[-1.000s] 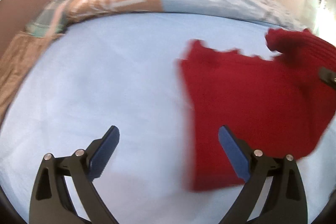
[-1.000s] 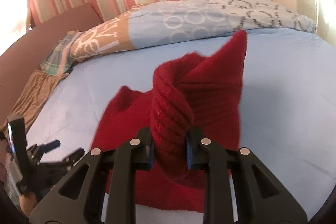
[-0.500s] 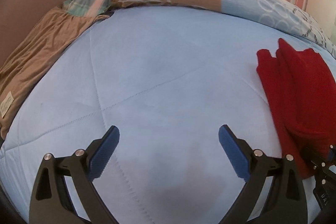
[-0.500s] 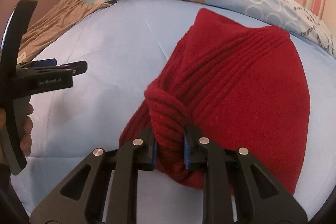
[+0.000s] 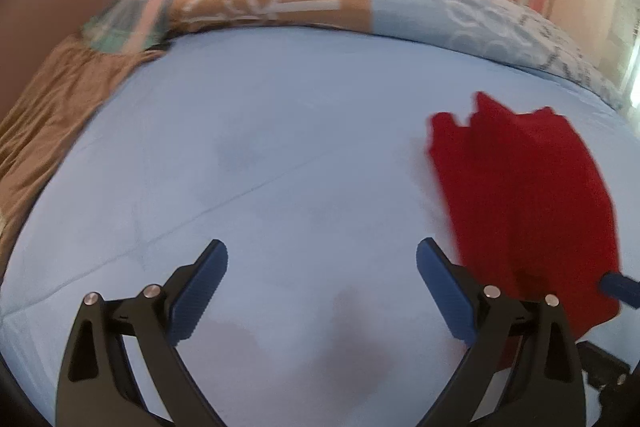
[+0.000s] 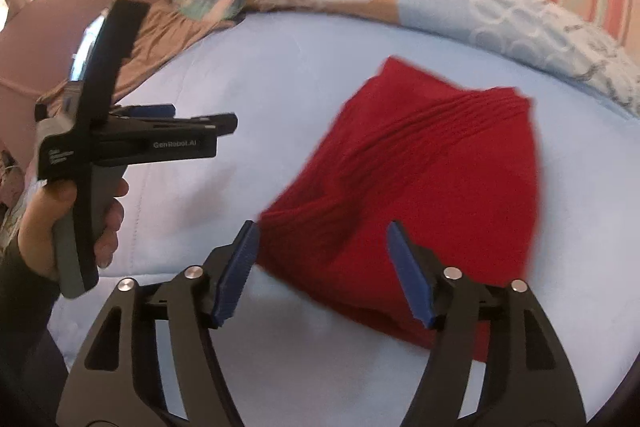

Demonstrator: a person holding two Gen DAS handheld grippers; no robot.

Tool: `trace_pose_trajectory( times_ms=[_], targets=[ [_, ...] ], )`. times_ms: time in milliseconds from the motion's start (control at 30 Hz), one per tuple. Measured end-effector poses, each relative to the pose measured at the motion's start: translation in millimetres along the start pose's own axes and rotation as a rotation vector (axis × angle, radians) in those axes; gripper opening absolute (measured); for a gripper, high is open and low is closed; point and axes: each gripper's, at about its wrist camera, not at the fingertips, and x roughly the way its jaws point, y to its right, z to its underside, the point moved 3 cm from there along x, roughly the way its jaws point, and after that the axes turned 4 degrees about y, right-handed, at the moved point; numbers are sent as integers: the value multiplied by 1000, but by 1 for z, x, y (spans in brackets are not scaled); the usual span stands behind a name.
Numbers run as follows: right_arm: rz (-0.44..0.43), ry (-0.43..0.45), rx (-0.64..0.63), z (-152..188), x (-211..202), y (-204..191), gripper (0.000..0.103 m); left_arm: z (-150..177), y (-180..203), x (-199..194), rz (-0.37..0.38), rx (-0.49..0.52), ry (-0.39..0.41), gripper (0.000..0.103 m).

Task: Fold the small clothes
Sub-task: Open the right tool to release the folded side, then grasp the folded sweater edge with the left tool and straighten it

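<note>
My right gripper [image 6: 320, 271] was opening, the red sweater [image 6: 420, 179] loose between its fingers; my left gripper [image 5: 322, 291] stood released over the bed [image 5: 280, 147].

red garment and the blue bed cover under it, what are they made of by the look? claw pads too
Red garment: looks like a knit, wool or acrylic; raised ribs, matte, fuzzy surface.
Blue bed cover: probably soft woven or brushed fabric, matte; stitched quilting lines cross it.
Right claw pads: likely rubber or soft plastic, blue and ridged; its jaws are opening, the garment lying free between them.
</note>
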Motion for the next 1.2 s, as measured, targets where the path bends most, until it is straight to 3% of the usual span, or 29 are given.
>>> trace_pose_trajectory(
  times_ms=[133,233,367,600,900,1033,1067,1100,1200],
  targets=[
    [94,27,60,3,-19,47,72,-22,35,13,156,9,-32,96],
    [145,43,157,8,-27,88,72,-41,58,27,225,25,-49,96],
    [184,57,206,12,-30,117,72,-54,83,49,277,44,-91,96],
    [219,74,226,5,-25,142,71,-58,117,60,295,134,-100,94],
    [209,63,241,-11,11,170,71,-51,132,65,339,140,-177,66],
    [203,71,244,-21,26,182,71,-52,137,72,339,162,-193,66],
    [201,74,245,-25,29,184,71,-53,137,73,345,159,-193,63],
    [198,80,246,-28,32,187,71,-54,138,73,359,160,-187,51],
    [189,87,256,-35,39,193,71,-53,148,67,311,217,-146,40]
  ],
)
